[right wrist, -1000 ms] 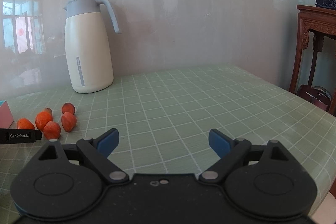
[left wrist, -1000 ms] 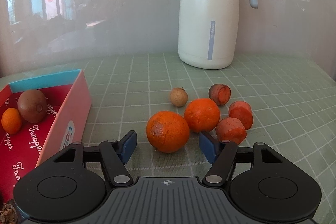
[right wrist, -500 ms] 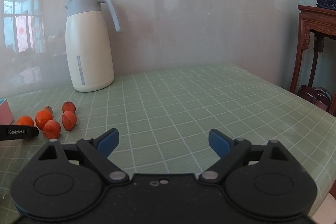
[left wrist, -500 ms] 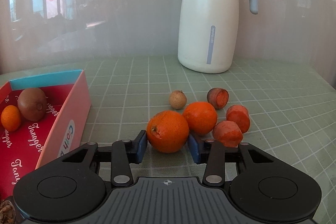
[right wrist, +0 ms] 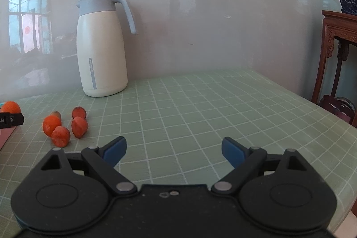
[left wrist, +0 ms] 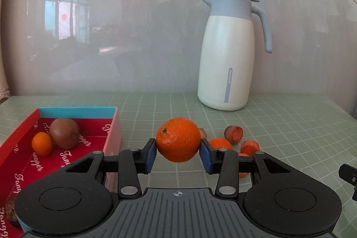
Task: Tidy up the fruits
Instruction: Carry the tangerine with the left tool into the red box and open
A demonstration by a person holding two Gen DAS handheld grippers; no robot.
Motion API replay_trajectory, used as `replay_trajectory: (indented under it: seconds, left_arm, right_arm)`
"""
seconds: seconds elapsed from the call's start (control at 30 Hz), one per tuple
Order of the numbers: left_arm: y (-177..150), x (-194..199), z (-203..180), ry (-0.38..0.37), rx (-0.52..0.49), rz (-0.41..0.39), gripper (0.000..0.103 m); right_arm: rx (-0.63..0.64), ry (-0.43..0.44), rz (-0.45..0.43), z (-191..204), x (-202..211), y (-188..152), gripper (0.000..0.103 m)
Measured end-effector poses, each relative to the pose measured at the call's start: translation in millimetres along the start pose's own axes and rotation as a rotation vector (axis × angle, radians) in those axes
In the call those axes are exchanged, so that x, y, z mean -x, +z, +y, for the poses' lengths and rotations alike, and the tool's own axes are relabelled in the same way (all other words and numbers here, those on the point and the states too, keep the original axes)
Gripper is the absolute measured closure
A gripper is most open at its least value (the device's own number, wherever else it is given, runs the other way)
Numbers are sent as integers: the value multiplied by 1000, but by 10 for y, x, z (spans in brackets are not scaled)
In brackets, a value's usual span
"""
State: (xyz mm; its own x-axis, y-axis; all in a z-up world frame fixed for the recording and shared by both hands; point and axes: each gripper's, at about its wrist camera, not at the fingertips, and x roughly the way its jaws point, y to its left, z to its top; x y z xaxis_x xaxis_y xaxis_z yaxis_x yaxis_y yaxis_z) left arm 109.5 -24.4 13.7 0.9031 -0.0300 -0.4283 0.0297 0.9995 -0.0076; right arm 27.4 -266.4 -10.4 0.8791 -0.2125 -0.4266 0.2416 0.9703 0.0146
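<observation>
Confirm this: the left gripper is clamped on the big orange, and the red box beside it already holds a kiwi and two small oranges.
Not quite. The left gripper does clamp the big orange, but the left wrist view shows the red box holding a kiwi and one small orange, not two.

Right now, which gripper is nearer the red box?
Left. The left gripper, shut on an orange, is right beside the red box. The right gripper hangs open over bare table, well off to the right past the loose fruit.
</observation>
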Motion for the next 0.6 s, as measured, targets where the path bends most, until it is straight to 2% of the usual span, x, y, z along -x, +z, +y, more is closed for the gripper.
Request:
replay_trajectory:
  seconds: [0.23,0.5,0.6]
  left_arm:
    - [31,218,314,81,28,-35,61]
    - [-64,312,833,213,97,15,61]
    - [-86,285,979,241,120,42,61]
  right_arm:
    - [19,16,-5,91,-4,1,11]
    - [51,58,-10,296,9,-7,11]
    - [68,79,-15,402,24,-10,11]
